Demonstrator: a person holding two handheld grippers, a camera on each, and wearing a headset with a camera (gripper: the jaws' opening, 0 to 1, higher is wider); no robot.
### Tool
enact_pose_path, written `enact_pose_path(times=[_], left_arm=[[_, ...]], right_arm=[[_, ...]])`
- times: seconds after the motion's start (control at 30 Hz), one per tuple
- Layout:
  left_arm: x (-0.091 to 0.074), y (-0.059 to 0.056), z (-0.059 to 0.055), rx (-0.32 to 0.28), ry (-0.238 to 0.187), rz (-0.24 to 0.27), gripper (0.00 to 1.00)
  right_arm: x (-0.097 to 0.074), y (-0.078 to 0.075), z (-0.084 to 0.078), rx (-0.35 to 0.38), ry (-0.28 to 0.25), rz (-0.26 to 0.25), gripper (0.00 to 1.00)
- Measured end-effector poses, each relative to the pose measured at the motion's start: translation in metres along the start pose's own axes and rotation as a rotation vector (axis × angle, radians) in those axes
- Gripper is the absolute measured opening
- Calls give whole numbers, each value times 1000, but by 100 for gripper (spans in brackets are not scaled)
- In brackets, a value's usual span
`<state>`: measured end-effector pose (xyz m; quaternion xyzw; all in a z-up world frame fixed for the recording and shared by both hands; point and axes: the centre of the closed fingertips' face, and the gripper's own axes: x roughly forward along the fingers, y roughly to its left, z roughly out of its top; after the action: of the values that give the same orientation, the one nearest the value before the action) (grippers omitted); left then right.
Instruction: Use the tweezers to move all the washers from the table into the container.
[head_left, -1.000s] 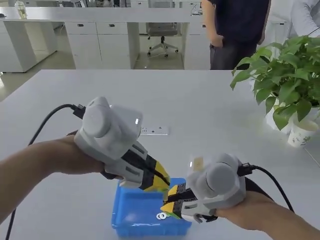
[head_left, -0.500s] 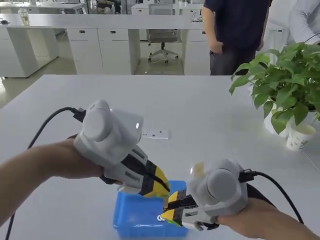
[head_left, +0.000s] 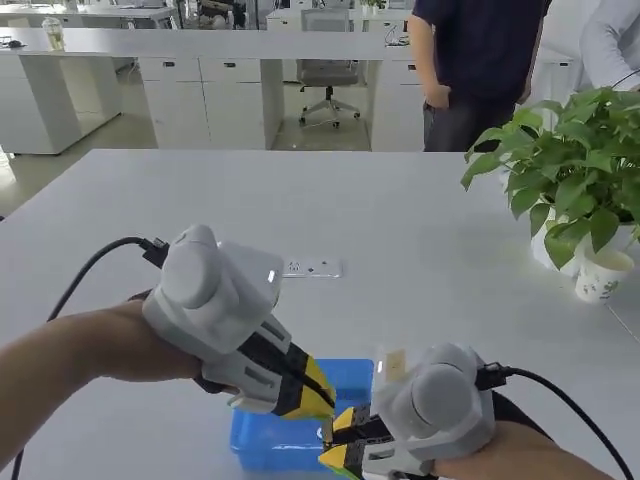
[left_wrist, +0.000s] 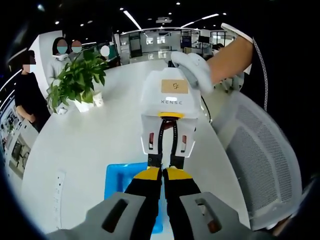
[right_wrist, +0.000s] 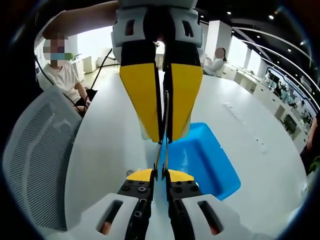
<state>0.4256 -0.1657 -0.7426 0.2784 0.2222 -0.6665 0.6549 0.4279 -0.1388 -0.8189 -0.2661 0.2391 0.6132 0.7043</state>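
The left tool and the right tool are meeting tip to tip over the near part of the white worktop, each gripped by one of the person's hands. Between them the tweezers are showing as a thin, flat strip of bright metal, narrow and slightly bowed. In the right gripper view they are rising from between that tool's own yellow-tipped jaws and running up into the slit between the facing yellow jaws.

The right tool's jaws are pressing together on the near end of the tweezers. The left tool's jaws are also drawn almost fully together, pinching the far stretch of the same strip, with just a dark line separating them in the left gripper view.

The container is lying on the worktop directly under the two tools. It is a shallow, rectangular, bright blue plastic tray with a low rim and a glossy floor. In the head view the tools are covering much of it, so what is lying inside it cannot be made out.

Farther back on the worktop a white power strip is lying flat, well apart from the container. A potted plant is standing at the right edge beside a paper cup. A black cable is trailing from the left tool. A grey mesh chair is standing beside the worktop in the right gripper view.
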Motion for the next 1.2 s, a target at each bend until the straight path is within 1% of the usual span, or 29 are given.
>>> enact_pose_path(times=[0.13, 0.17, 0.3, 0.63, 0.73, 1.2], left_arm=[[2, -8, -5, -12, -3, -3, 5], [3, -10, -7, -15, -1, -2, 5], [4, -16, -13, -30, -1, -4, 5], [6, -27, -23, -40, 0, 9, 5], [6, -31, -27, -46, 3, 11, 5], [7, -38, -39, -74, 11, 17, 5]], right_arm=[[4, 7, -4, -7, 2, 9, 11], [5, 10, -5, 2, 3, 20, 11], [10, 16, -8, -3, 7, 33, 11], [22, 27, -8, -7, 2, 49, 11], [27, 32, -9, -15, 5, 57, 11], [37, 41, -11, -18, 6, 79, 11]])
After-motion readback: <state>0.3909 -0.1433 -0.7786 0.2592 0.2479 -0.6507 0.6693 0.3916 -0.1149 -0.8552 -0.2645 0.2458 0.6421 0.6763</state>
